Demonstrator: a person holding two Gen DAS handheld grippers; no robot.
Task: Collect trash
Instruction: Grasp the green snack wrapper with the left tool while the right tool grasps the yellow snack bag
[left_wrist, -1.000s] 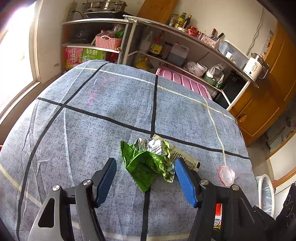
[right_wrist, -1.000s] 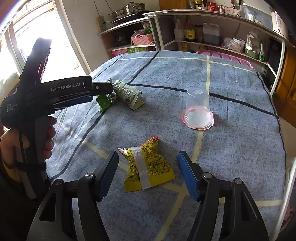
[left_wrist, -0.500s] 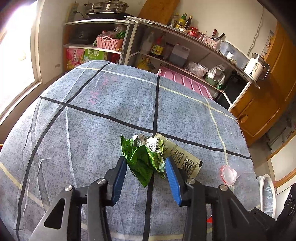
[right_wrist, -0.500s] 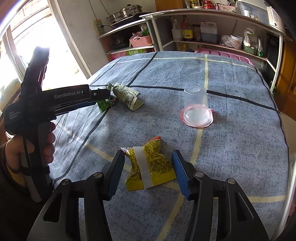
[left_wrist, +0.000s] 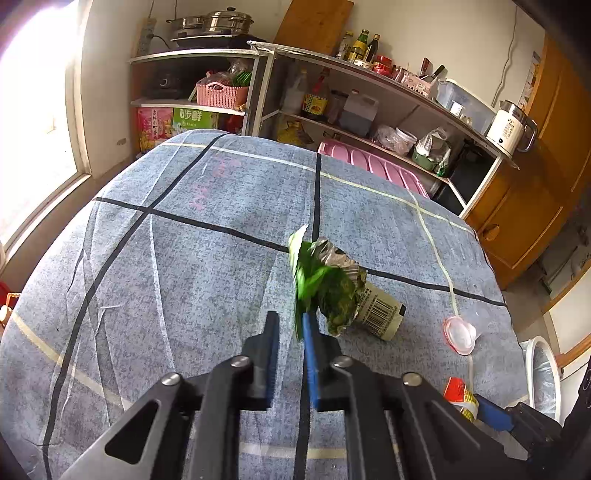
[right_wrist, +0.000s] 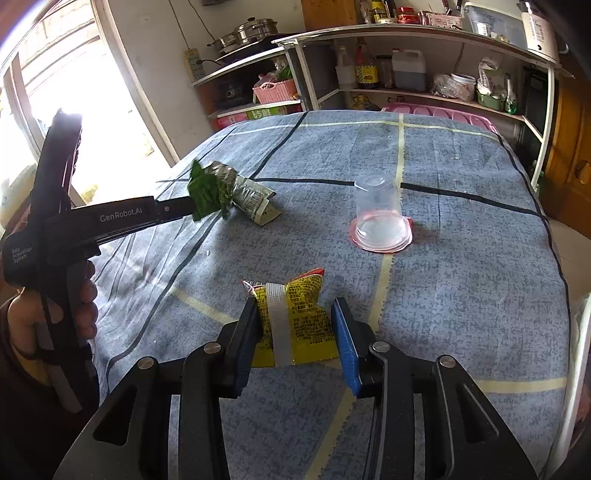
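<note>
My left gripper (left_wrist: 291, 325) is shut on a crumpled green foil wrapper (left_wrist: 321, 284), which stands up off the cloth; the right wrist view shows that left gripper (right_wrist: 190, 206) holding the green wrapper (right_wrist: 205, 194). Under it lies a beige wrapper with a barcode (left_wrist: 378, 314). A yellow wrapper with a silver tape strip (right_wrist: 295, 321) sits between the blue pads of my right gripper (right_wrist: 295, 314). Its jaws are closing and both pads touch the wrapper's sides, which look squeezed in.
An upturned clear cup on a pink lid (right_wrist: 380, 214) stands mid-table on the blue-grey checked cloth (right_wrist: 461, 295). A white bin (left_wrist: 541, 376) is beyond the table's right edge. Cluttered shelves (left_wrist: 369, 110) line the far wall. A hand (right_wrist: 85, 306) grips the left tool.
Both pairs of jaws have narrowed. The left ones closed on the green wrapper and crumpled it upright. The right ones came in onto the yellow wrapper's sides.
</note>
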